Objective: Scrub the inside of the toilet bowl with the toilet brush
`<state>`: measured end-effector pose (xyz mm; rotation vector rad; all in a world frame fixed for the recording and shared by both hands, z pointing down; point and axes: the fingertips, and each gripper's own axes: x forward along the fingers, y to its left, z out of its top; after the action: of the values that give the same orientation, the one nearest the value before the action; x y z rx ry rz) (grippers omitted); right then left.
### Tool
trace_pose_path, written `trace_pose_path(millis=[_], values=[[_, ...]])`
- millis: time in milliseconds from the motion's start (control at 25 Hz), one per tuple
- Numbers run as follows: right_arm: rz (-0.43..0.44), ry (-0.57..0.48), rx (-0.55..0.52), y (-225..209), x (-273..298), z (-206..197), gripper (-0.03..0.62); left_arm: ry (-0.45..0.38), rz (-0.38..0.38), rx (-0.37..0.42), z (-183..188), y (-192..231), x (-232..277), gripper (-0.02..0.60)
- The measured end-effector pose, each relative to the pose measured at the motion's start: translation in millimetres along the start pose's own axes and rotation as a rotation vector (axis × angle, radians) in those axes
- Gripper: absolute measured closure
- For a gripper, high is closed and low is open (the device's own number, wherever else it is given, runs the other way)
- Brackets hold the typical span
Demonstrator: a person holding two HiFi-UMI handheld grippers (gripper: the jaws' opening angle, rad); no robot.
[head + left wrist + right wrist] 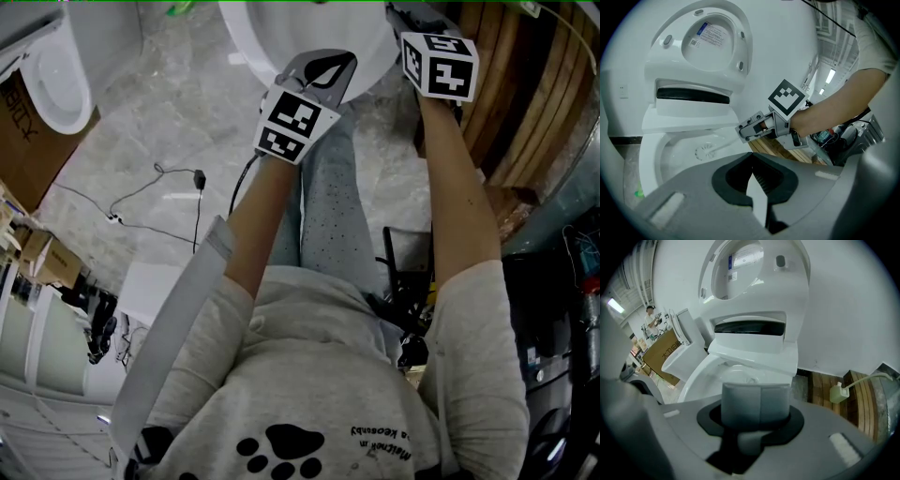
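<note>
The white toilet [689,110] stands with its lid [712,40] raised; its bowl [281,23] lies at the top of the head view. A clear toilet brush [706,151] has its head down inside the bowl [649,159]. My right gripper [743,132] is shut on the brush's handle and reaches over the bowl's right rim. In its own view its pads [740,404] are pressed together above the bowl [705,376]. My left gripper [323,70] hovers at the bowl's front edge, jaws shut [751,161] with nothing in them.
A second toilet [56,80] and a cardboard box [28,141] stand on the left. A cable [159,192] trails over the marble floor. Wooden planks [525,103] and a metal drum [577,178] crowd the right side. A small bottle [840,392] rests on the planks.
</note>
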<state>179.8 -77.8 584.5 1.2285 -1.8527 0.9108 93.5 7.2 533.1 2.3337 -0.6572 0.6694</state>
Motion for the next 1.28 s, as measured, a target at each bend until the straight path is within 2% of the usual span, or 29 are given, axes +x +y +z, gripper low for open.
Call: trace_pose_path(millis=[440, 1280], values=[[-0.010, -0.007, 0.046, -9.8, -8.5, -12.4, 0.436, 0.001, -0.042, 0.042, 18.9, -18.2, 21.4, 0.583], [-0.054, 0.005, 0.145, -6.2, -31.1, -51.8, 0.434, 0.027, -0.101, 0.068, 2.2, -43.0, 20.4, 0.583]])
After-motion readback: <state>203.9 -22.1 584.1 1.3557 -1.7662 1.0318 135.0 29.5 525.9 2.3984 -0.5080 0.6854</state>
